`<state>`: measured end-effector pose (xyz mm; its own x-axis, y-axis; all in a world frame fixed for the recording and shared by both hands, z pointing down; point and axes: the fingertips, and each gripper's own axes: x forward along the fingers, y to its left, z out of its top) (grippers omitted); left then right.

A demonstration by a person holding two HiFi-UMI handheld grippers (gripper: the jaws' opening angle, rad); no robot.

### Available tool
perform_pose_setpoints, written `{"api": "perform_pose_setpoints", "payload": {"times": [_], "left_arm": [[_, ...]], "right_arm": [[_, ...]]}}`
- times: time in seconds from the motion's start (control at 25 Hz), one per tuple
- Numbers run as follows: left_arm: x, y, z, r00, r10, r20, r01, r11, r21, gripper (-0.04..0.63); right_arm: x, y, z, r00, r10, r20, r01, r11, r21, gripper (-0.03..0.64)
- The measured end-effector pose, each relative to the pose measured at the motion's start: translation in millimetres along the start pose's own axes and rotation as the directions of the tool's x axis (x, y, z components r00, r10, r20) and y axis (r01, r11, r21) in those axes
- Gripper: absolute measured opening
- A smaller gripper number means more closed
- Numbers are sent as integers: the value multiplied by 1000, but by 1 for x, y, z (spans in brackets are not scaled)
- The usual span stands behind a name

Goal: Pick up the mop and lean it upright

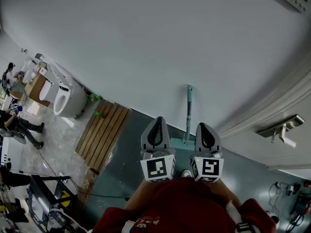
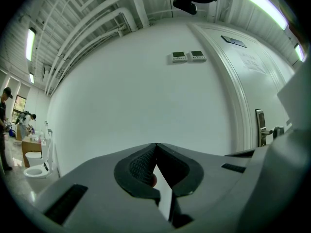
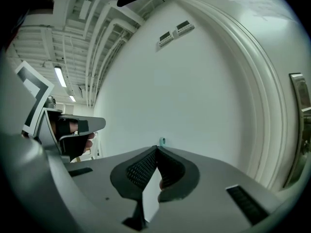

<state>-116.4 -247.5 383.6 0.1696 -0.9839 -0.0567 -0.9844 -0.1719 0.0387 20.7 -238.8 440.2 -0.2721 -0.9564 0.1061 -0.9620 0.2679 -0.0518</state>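
Note:
The mop stands upright against the white wall, its teal handle rising from a flat teal head on the dark floor. The handle's tip peeks just above my right gripper's jaws. My left gripper and right gripper hang side by side in front of the mop, one on each side of it and apart from it. In the left gripper view the left gripper has its pads together with nothing between them. The right gripper is likewise shut and empty.
A wooden pallet lies on the floor to the left, with white toilets and people beyond it. A door with a metal handle is at the right. Two small wall panels sit high on the wall.

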Motion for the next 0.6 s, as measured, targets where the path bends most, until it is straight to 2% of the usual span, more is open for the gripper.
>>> {"api": "perform_pose_setpoints", "payload": {"times": [0.2, 0.36, 0.48, 0.6], "left_arm": [[-2, -2, 1, 1000, -6, -1, 6, 1000, 1, 14], [-2, -3, -8, 999, -2, -42, 3, 1000, 20, 14], [0, -6, -3, 1000, -12, -7, 12, 1000, 2, 14], [0, -8, 0, 1000, -20, -3, 20, 1000, 4, 14]], "right_arm": [[-2, 0, -1, 1000, -3, -10, 3, 1000, -5, 18], [-1, -2, 1, 1000, -2, -6, 2, 1000, -5, 18], [-1, -1, 6, 1000, 8, 3, -8, 1000, -12, 18], [-3, 1, 17, 1000, 14, 23, -13, 1000, -24, 18]]}}
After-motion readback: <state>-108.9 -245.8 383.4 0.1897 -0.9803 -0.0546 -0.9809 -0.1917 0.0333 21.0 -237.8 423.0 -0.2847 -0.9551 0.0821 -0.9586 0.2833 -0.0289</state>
